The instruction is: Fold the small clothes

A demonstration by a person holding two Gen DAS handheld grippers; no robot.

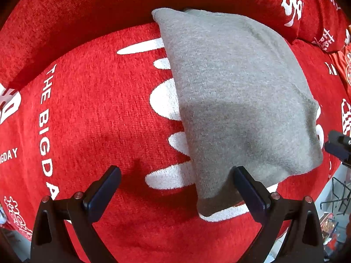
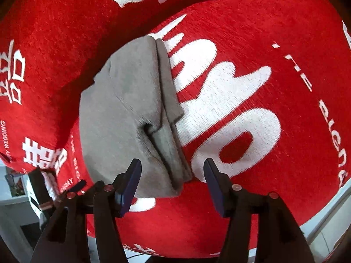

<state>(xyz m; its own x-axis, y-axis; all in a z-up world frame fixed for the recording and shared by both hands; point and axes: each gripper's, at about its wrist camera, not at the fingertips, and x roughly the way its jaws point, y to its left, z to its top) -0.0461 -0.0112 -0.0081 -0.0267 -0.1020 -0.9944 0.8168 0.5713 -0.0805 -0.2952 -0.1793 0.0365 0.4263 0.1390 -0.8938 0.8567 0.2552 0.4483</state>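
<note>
On red chenille sofa cover (image 1: 92, 114) with white lettering: folded grey knit garment (image 1: 237, 100), layered edges visible in right wrist view (image 2: 131, 109). Left gripper (image 1: 175, 188) spread wide, empty, near garment's corner. Right gripper (image 2: 172, 176) spread, empty, at garment's near edge.

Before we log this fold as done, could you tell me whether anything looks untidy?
The grey garment on the red cover is folded, but its layers are not flush: one stepped edge sticks out and puckers.
</note>
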